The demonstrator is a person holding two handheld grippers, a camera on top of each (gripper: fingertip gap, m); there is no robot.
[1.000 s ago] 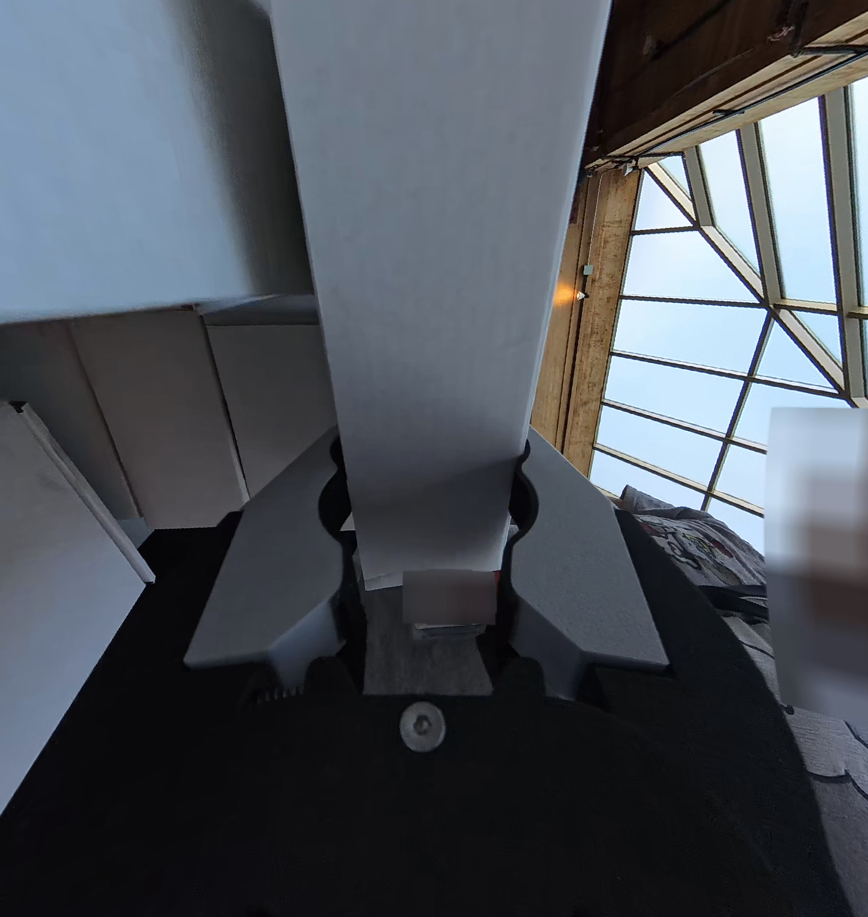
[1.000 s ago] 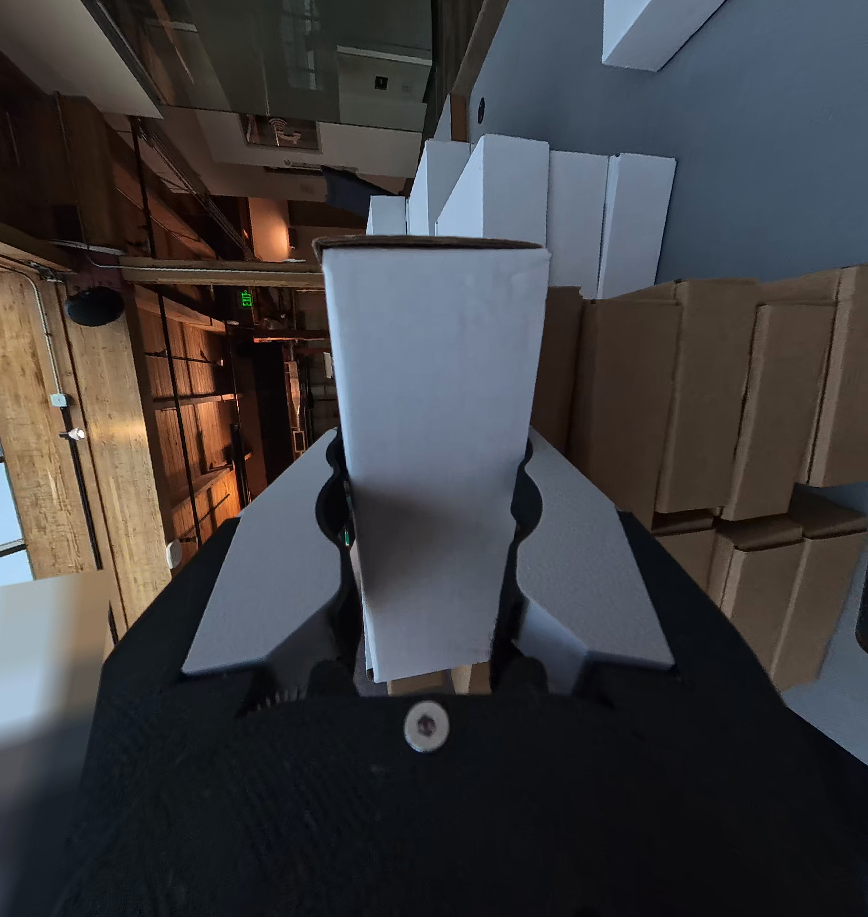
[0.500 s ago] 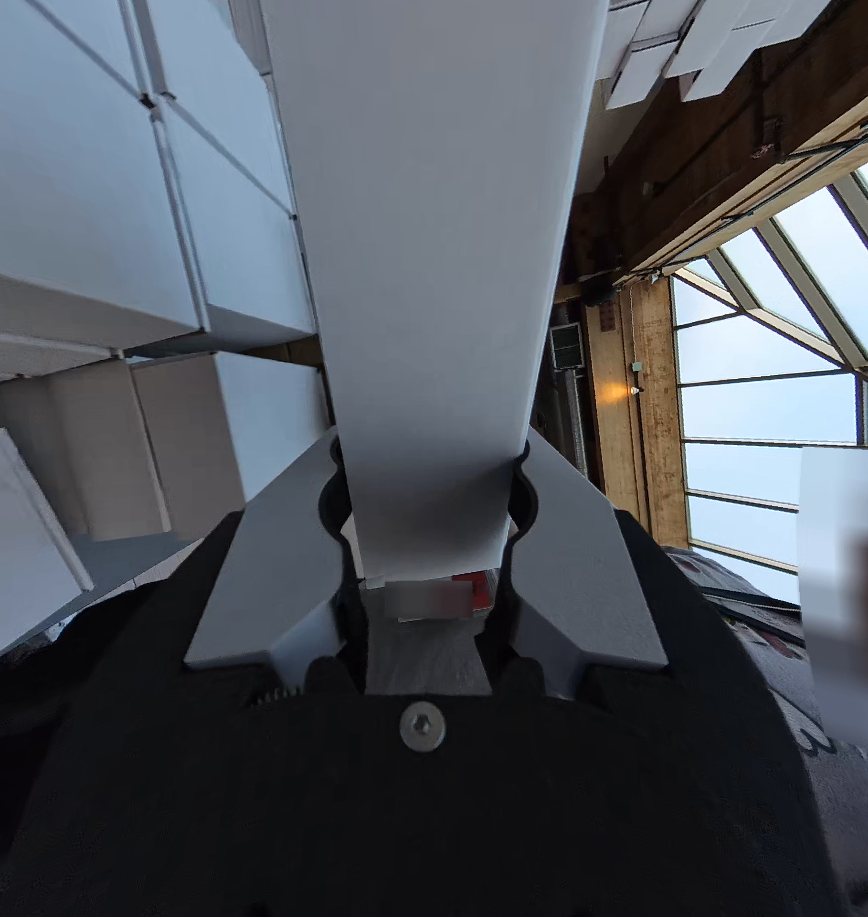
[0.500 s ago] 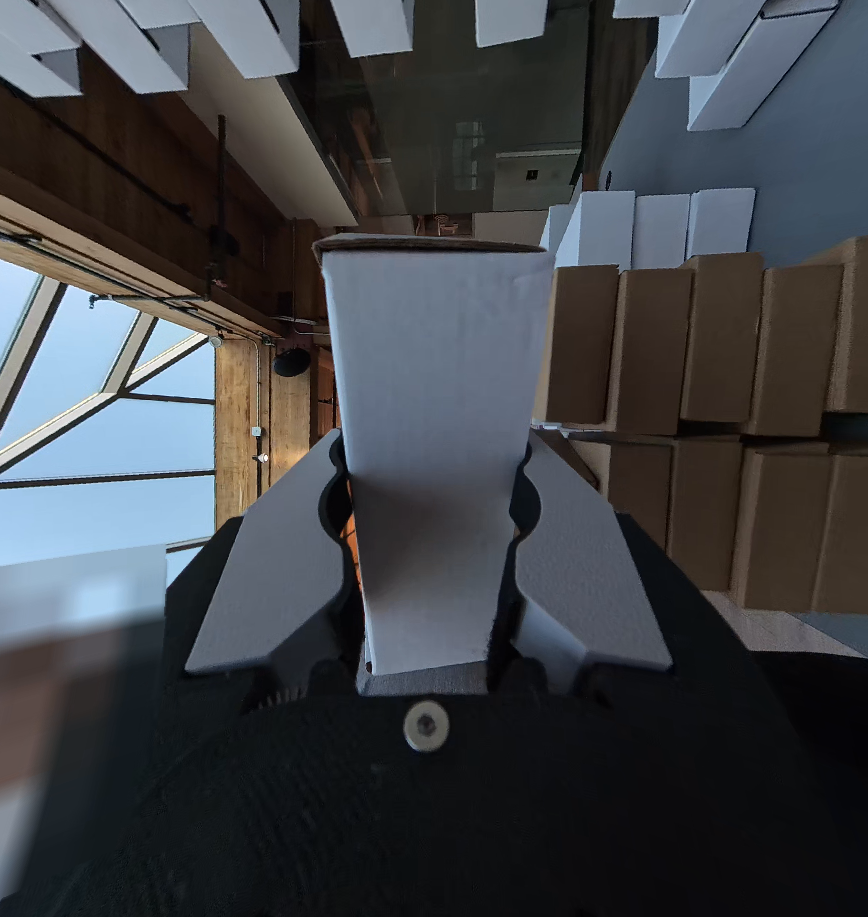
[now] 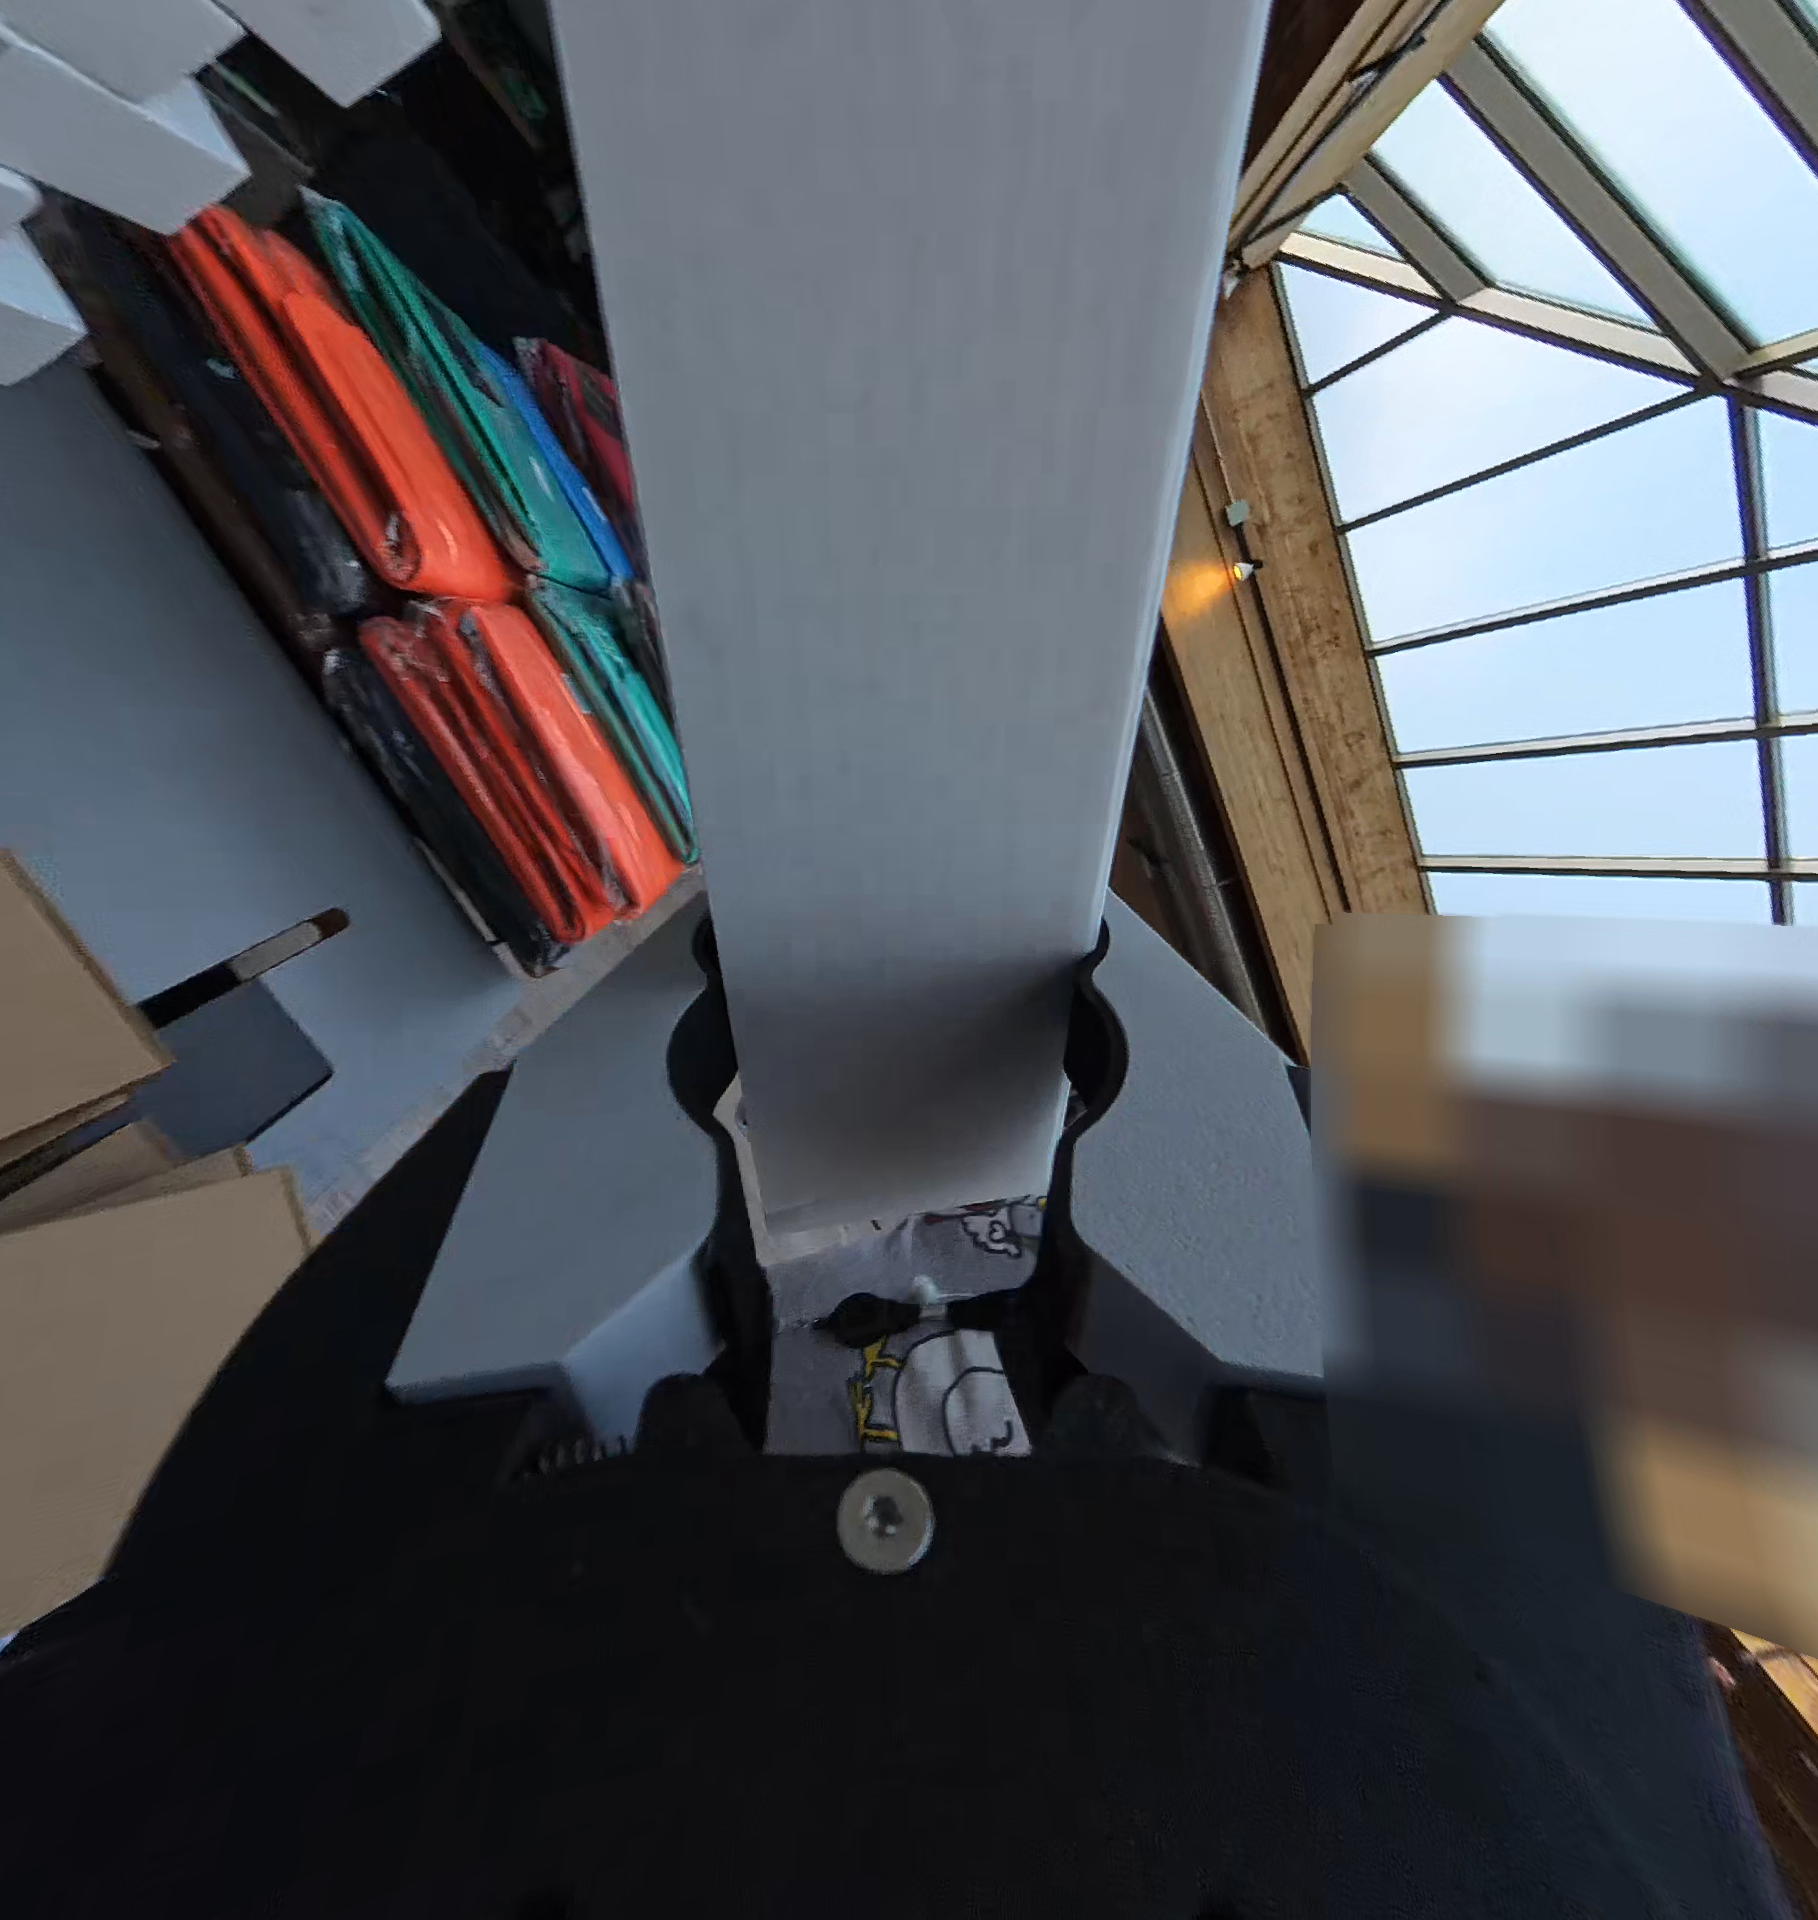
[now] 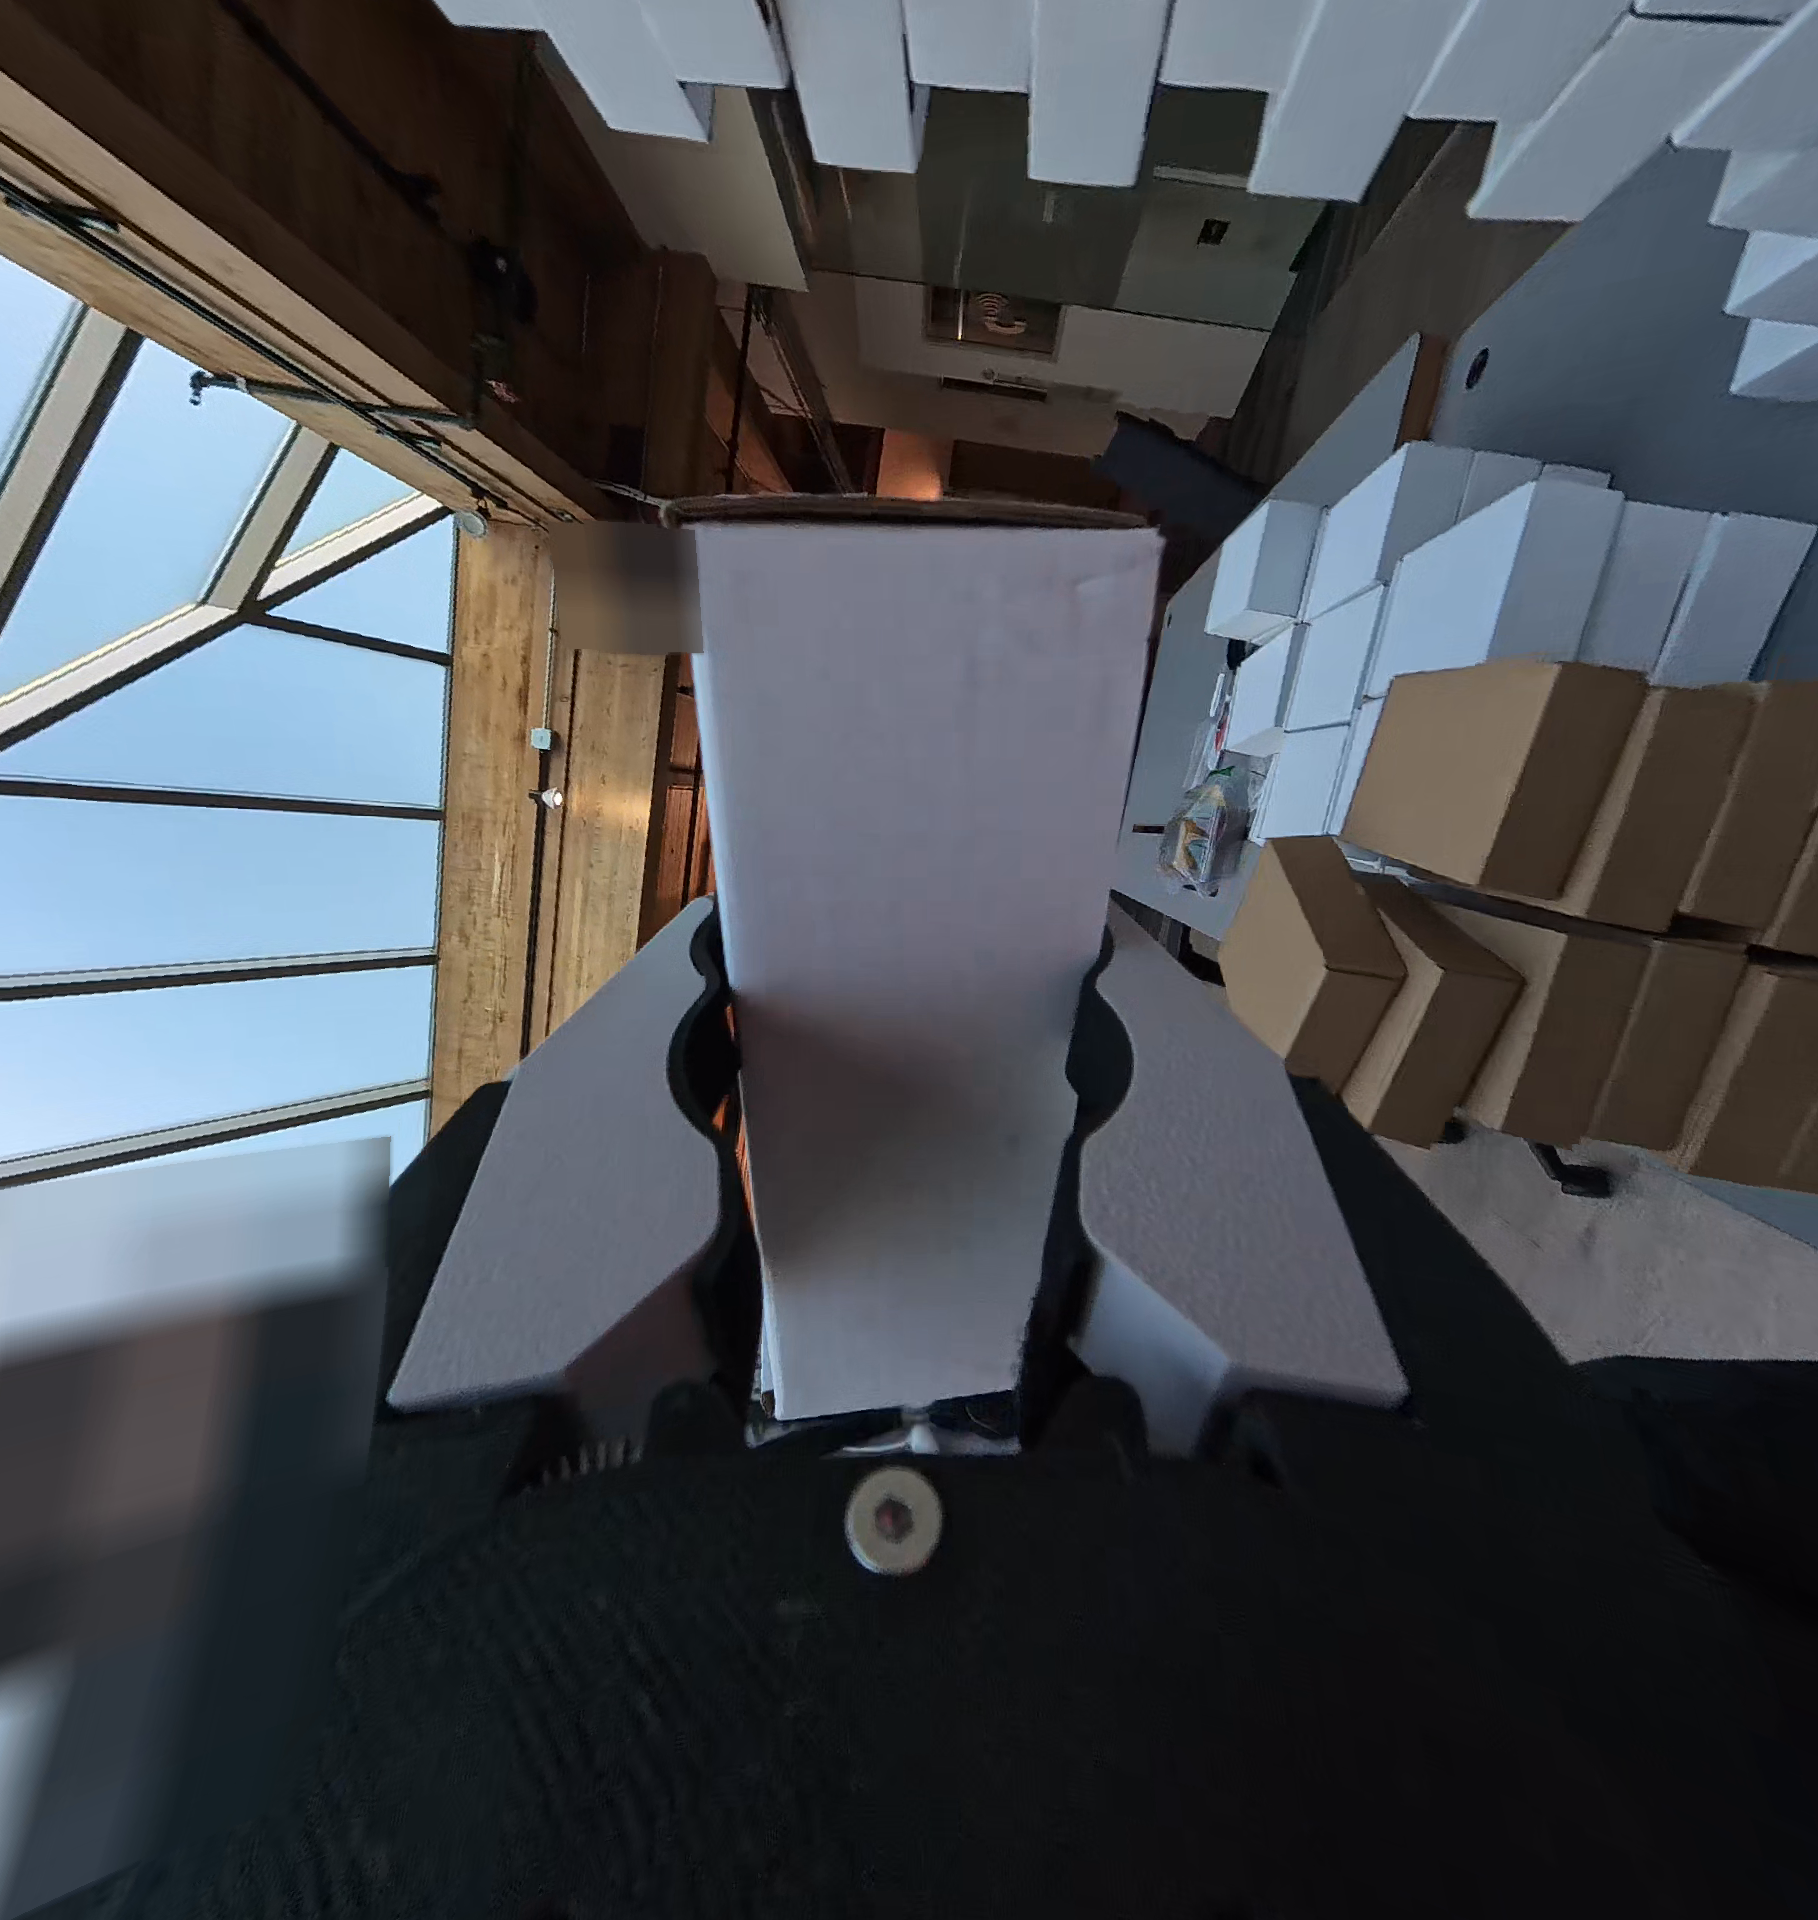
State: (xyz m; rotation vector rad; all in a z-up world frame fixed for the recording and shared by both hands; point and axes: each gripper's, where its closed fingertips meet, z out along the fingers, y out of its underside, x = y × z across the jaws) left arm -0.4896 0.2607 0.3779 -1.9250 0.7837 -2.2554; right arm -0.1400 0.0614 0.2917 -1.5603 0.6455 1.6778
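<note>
Between each claw's fingers sits white cardboard: left claw and right claw both clamp it.

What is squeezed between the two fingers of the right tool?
A white cardboard box, gripped by the right tool; the right wrist view shows it.

box between fingers, cartons right

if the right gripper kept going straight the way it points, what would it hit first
The right gripper is shut on a white box that sticks out ahead, so the box's far end leads. Beyond that end lies a dim corridor with nothing close in line; the way looks free, though depth is hard to judge.
</note>
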